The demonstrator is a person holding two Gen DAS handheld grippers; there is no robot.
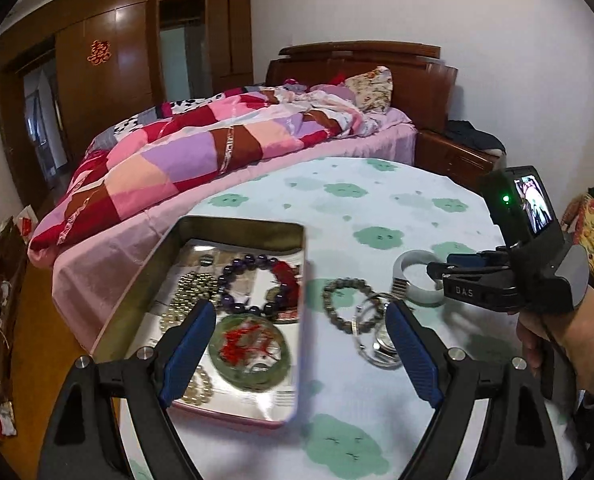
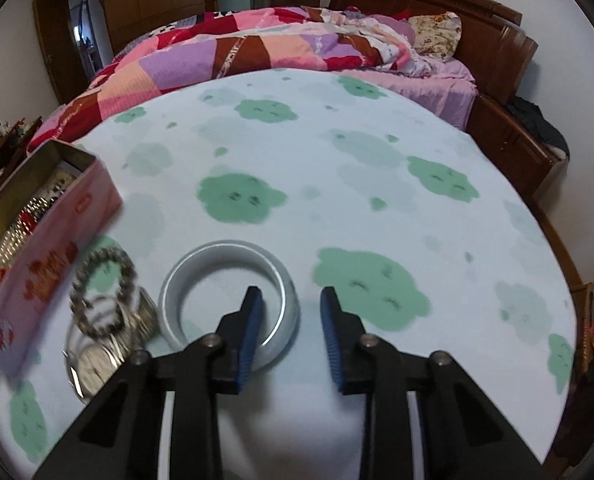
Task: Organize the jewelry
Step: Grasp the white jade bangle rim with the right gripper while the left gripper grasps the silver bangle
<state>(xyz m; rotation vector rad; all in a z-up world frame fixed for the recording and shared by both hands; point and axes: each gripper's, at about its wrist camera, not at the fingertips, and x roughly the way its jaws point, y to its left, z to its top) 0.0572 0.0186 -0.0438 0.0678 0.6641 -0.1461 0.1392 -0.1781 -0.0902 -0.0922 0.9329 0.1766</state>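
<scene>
Contents of the desk [image 2: 337, 152], under its pale cloth with green cloud shapes, listed from the left of the frame to the right. Item one: a pink tin [image 1: 233, 320], open-topped, at lower left of the left wrist view, serving as the store; in it lie a purple bead bracelet [image 1: 253, 284], a string of small gold beads [image 1: 191, 294] and a green bangle with red thread [image 1: 251, 350], laid flat in one layer, presumably so each stays visible. Item two: the left gripper [image 1: 301, 354], at the bottom of that view, jaws spread wide and empty, straddling the tin's right wall as though waiting. Item three: loose pieces not yet stored, lying just right of the tin on the cloth: a grey-brown bead bracelet [image 1: 347, 300] overlapping a metal wristwatch [image 1: 379, 346]; their heap suggests an unsorted pile. Item four: a pale wide bangle [image 2: 229, 304], lying flat just right of that pile, lower centre of the right wrist view. Item five: the right gripper [image 2: 293, 338], over the bangle's near right rim, one finger [image 2: 249, 332] inside the ring, the other outside, placed to pinch the wall; a gap shows between the outer pad and the rim, so the jaws, partly closed, do not yet appear to press it. Judged stage: tin partly filled, three pieces outstanding. Background, top of frame: a bed [image 2: 297, 40] with patchwork quilt.
</scene>
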